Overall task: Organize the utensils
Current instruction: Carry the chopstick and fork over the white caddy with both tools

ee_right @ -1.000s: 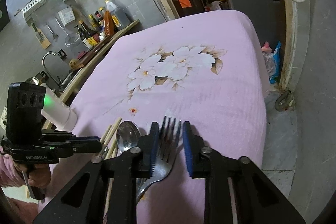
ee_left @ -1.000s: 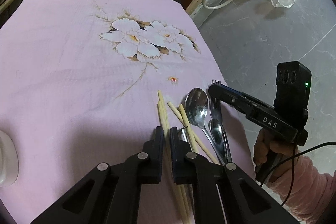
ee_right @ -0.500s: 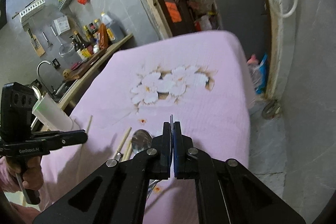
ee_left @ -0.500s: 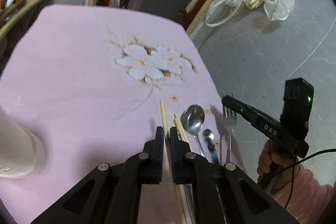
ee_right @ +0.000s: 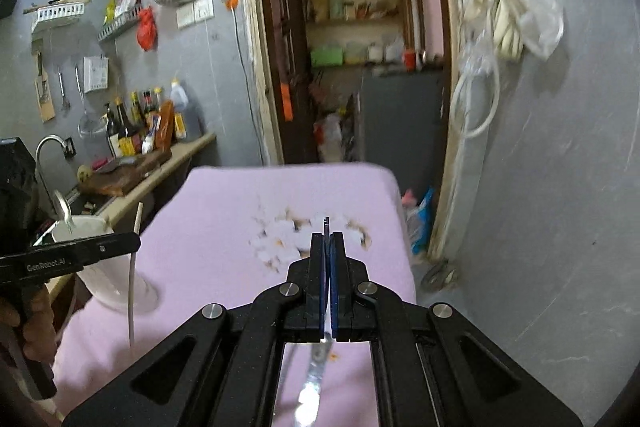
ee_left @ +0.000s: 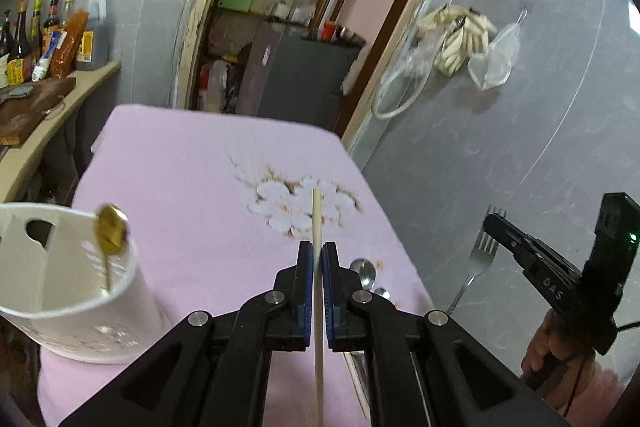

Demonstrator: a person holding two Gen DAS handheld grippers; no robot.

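Here, left tongs clenched on a single pale chopstick, stick running straight between the blue pads, tip poking out ahead over the flower print, tail trailing back under the linkage. Raised clear of the pink cloth covering the worktop. Off to the left, near the cloth's edge, a white holder standing upright with cut-out holes in its wall, a golden spoon leaning inside, bowl up above the rim. Down on the cloth just right of the tongs, a steel spoon and a smaller one beside it, partly hidden by the right finger.

Right tongs likewise clamped shut, gripping a fork edge-on: seen from the left camera, tines up past the jaw tip, handle slanting down toward the table edge; seen from the right camera, only a thin metal sliver ahead of the pads and a blurred shiny handle below. Held in the air beyond the right side of the worktop.
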